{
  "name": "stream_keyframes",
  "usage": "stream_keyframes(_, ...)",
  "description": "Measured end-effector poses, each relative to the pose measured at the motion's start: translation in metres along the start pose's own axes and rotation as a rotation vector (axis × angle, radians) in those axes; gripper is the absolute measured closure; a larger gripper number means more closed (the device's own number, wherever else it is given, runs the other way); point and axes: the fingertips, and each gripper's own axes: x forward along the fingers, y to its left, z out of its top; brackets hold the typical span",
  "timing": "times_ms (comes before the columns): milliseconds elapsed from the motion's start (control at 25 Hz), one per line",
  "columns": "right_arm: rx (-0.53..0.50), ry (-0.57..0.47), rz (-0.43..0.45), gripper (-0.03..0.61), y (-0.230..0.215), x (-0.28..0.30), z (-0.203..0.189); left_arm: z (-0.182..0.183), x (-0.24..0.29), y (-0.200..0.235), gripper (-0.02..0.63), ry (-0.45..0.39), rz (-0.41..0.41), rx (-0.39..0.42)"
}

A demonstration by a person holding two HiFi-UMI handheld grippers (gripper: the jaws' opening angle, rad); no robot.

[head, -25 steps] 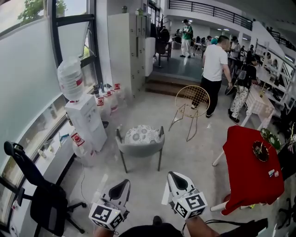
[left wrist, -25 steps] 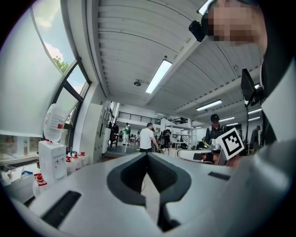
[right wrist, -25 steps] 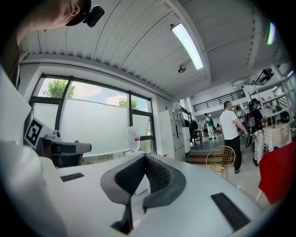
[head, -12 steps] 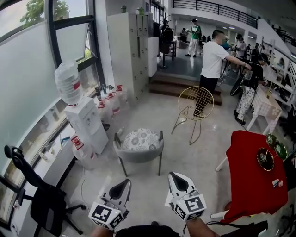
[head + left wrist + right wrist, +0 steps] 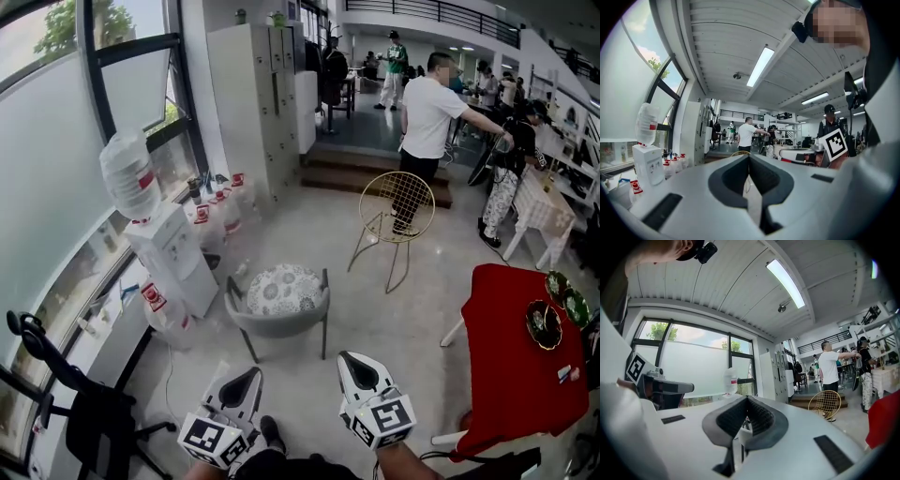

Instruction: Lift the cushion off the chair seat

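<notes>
A round cushion (image 5: 278, 287) with a grey floral pattern lies on the seat of a grey armchair (image 5: 281, 321) standing on the floor ahead in the head view. Both grippers are held level and point toward the chair, well short of it. The left gripper (image 5: 251, 372) is shut and holds nothing; in the left gripper view its jaws meet at the left gripper (image 5: 750, 157) tip. The right gripper (image 5: 350, 357) is also shut and empty, with the right gripper (image 5: 747, 400) tips closed together. Neither gripper touches the chair or the cushion.
A water dispenser (image 5: 174, 261) with its bottle (image 5: 129, 174) and red-labelled jugs (image 5: 159, 305) stands left of the chair. A black office chair (image 5: 80, 412) is at near left. A gold wire chair (image 5: 395, 208) and a red table (image 5: 514, 370) are to the right. People (image 5: 431, 112) stand farther back.
The view and both grippers have moved forward toward the armchair, which now sits lower and closer. A shoe has come into view at the bottom. Both grippers stayed shut.
</notes>
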Motion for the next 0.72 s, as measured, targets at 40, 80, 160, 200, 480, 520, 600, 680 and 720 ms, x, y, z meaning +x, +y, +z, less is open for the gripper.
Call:
stream_keyframes(40,0.002,0.003,-0.002,0.572,-0.002,0.005,-0.001,0.0,0.004,0.003,0.606,0.0,-0.006,0.0)
stream_keyframes(80,0.003,0.006,-0.005,0.572,-0.004,0.011,-0.001,0.001,0.009,0.007,0.606,-0.001,-0.012,0.001)
stream_keyframes(160,0.002,0.012,-0.013,0.572,-0.009,0.022,0.0,0.002,0.02,0.016,0.606,-0.006,-0.024,0.001)
stream_keyframes(200,-0.001,0.013,-0.019,0.572,-0.011,0.029,0.001,0.003,0.025,0.023,0.606,-0.009,-0.024,0.0)
stream_keyframes(480,-0.016,0.02,-0.051,0.572,-0.025,0.082,0.004,0.012,0.064,0.068,0.606,-0.039,-0.07,0.001)
stream_keyframes(520,-0.016,0.021,-0.057,0.572,-0.028,0.09,0.005,0.014,0.07,0.074,0.606,-0.042,-0.076,0.003)
stream_keyframes(600,-0.007,0.022,-0.069,0.572,-0.032,0.106,0.006,0.016,0.079,0.089,0.606,-0.047,-0.072,0.002)
stream_keyframes(680,-0.006,0.022,-0.078,0.572,-0.034,0.123,0.006,0.018,0.087,0.106,0.606,-0.052,-0.064,-0.002)
stream_keyframes(720,-0.004,0.022,-0.083,0.572,-0.036,0.132,0.006,0.019,0.091,0.115,0.606,-0.053,-0.065,-0.002)
